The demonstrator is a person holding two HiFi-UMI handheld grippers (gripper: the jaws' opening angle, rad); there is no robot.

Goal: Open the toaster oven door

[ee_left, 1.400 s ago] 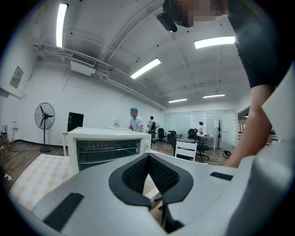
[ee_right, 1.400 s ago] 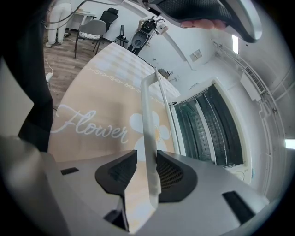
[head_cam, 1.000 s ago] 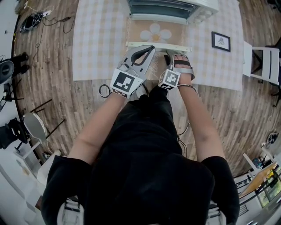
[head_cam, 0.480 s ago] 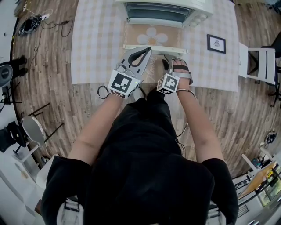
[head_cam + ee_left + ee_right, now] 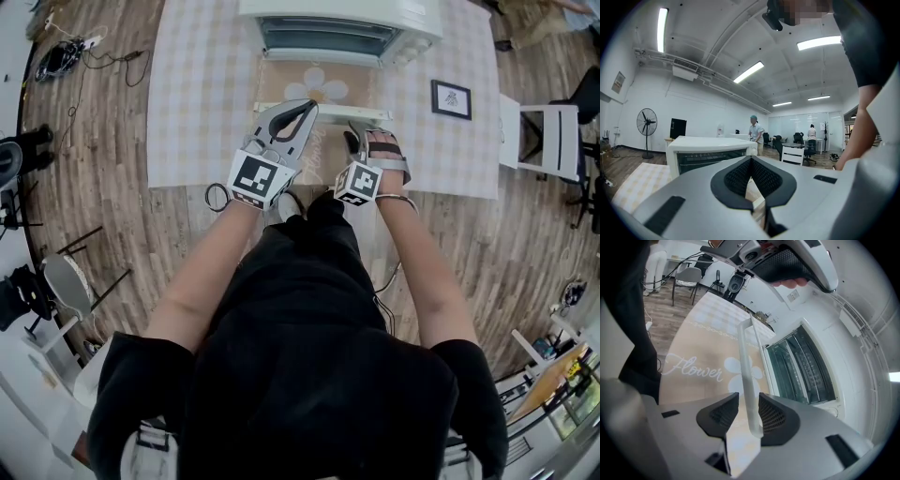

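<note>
The toaster oven (image 5: 337, 11) has a glossy white shell, and its door handle (image 5: 745, 357) looks like smooth pale plastic. The right gripper (image 5: 749, 401) is matt grey plastic with ribbed black pads (image 5: 772, 420). The checked cloth (image 5: 202, 94) is matt, and the floor (image 5: 94, 169) is wood.

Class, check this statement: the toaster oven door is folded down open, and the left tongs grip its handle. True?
Wrong side: the right tongs grip the handle, as the right gripper view shows; the left tongs are shut on nothing. The door is open.
</note>
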